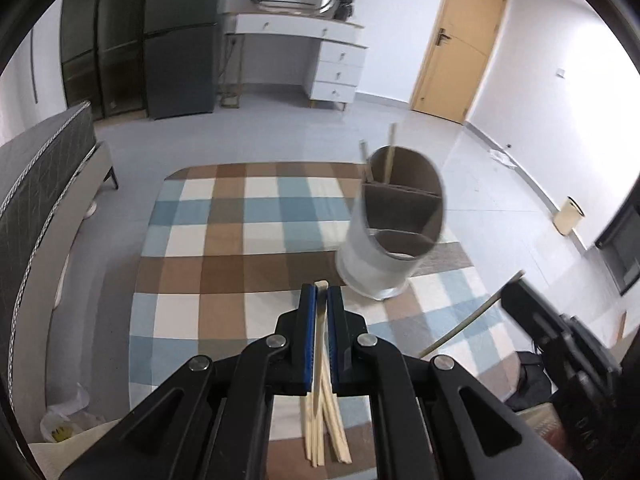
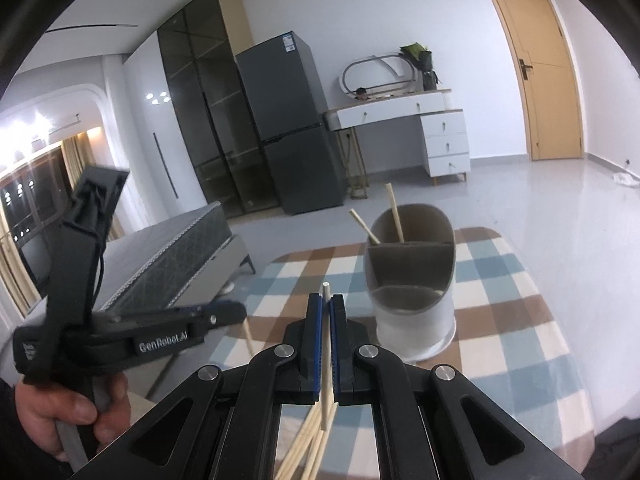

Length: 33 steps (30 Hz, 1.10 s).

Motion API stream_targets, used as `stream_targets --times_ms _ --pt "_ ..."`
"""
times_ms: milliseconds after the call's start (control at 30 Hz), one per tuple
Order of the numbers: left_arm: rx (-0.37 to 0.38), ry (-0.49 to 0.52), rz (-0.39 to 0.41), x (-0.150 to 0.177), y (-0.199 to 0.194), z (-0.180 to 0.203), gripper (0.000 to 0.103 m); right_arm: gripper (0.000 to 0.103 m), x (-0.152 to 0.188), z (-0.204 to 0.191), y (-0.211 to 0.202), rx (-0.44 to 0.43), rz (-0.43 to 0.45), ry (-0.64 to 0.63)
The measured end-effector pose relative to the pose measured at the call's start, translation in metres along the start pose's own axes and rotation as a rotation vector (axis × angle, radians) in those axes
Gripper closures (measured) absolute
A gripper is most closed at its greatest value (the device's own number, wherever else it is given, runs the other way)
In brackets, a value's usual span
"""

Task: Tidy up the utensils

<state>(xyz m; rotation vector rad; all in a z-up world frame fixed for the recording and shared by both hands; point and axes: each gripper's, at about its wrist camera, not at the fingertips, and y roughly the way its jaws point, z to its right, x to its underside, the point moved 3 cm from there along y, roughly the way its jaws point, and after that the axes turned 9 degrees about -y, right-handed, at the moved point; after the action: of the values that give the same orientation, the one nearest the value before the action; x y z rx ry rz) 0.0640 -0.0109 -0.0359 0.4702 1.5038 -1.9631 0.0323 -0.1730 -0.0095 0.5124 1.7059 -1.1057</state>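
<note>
Over a checked tablecloth (image 1: pixel 224 240) in a bedroom, we are clamping one chopstick (image 1: pixel 320 332) in the left gripper (image 1: pixel 320 292) and another chopstick (image 2: pixel 326 344) in the right gripper (image 2: pixel 325 300), raising both toward the divided utensil holder (image 1: pixel 392 232) at right of centre, ready for dropping in.

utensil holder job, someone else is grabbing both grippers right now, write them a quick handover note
Left gripper: shut on one chopstick, lifted over the checked cloth.
Right gripper: shut on another chopstick, pointed toward the holder.
Utensil holder: upright on the cloth, divided into compartments; two chopsticks already stand in its rear compartment, and the front one looks empty.
Loose chopsticks lie on the cloth below the left gripper.
Done: two chopsticks in.
Left: drop in the two held ones, probably in the rear compartment, then gather the loose pile.
</note>
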Motion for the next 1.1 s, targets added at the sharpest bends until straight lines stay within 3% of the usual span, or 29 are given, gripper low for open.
stream_targets --times_ms 667,1100 --pt "0.054 0.089 0.019 0.002 -0.042 0.030 0.103 0.100 -0.009 -0.009 -0.044 0.049 0.045 -0.042" --pt "0.105 0.094 0.029 -0.035 -0.046 0.044 0.103 0.100 -0.039 0.011 -0.043 0.058 0.070 -0.071"
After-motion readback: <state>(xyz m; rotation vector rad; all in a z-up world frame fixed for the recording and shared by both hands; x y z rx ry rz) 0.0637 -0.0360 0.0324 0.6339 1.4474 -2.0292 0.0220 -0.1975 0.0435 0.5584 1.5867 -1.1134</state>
